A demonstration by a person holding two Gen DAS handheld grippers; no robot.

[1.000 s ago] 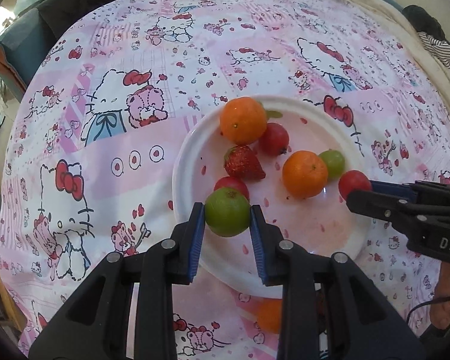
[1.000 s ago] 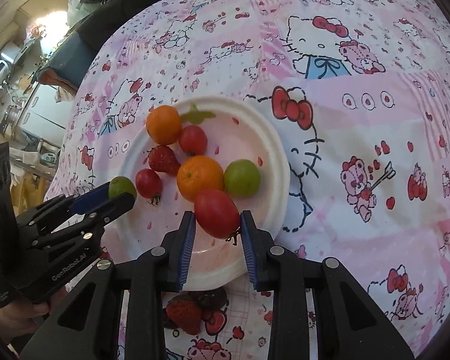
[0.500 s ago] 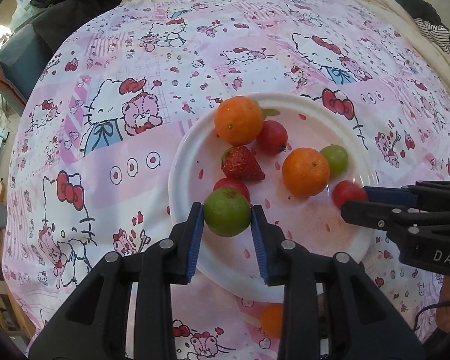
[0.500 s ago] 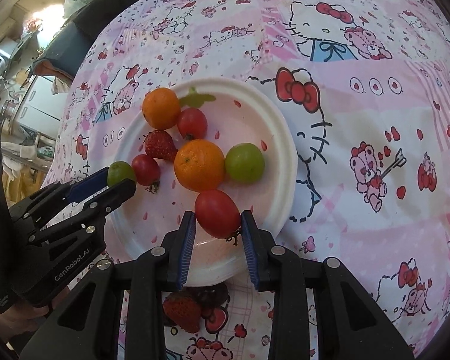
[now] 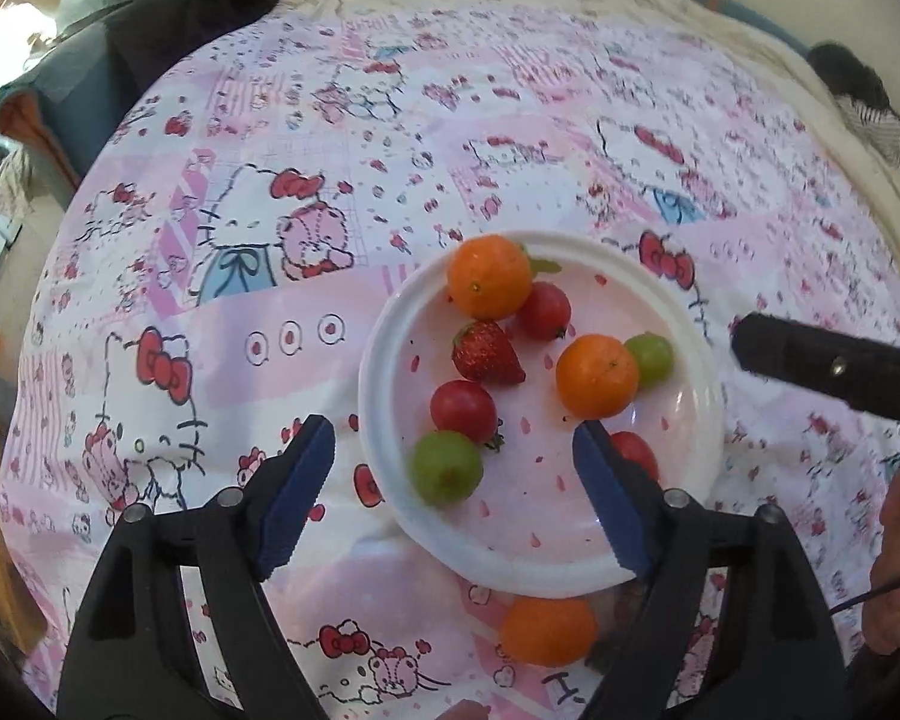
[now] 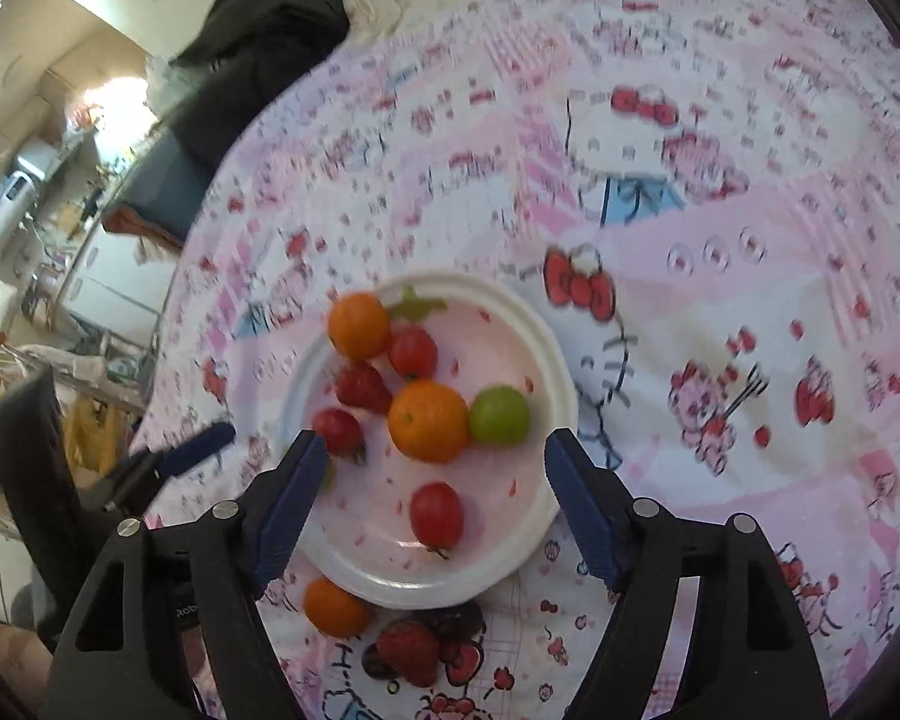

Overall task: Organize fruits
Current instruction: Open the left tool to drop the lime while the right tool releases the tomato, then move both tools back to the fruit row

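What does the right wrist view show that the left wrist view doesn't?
Only the right wrist view: a loose strawberry on the cloth below the plate, and the kitchen clutter at far left.

Only the left wrist view: striped clothing at the bed's far right edge, and the green fruit near the left gripper in full; the right view has it hidden behind a finger.

Both: the white plate with two oranges, a strawberry, red tomatoes and a green fruit, one orange off the plate on the cloth, and both grippers open, including the right gripper.

Cartoon-print pink bedspread point(image 5: 282, 312), white plate point(image 5: 384, 324), loose orange point(image 5: 547, 630), strawberry point(image 6: 408, 651)
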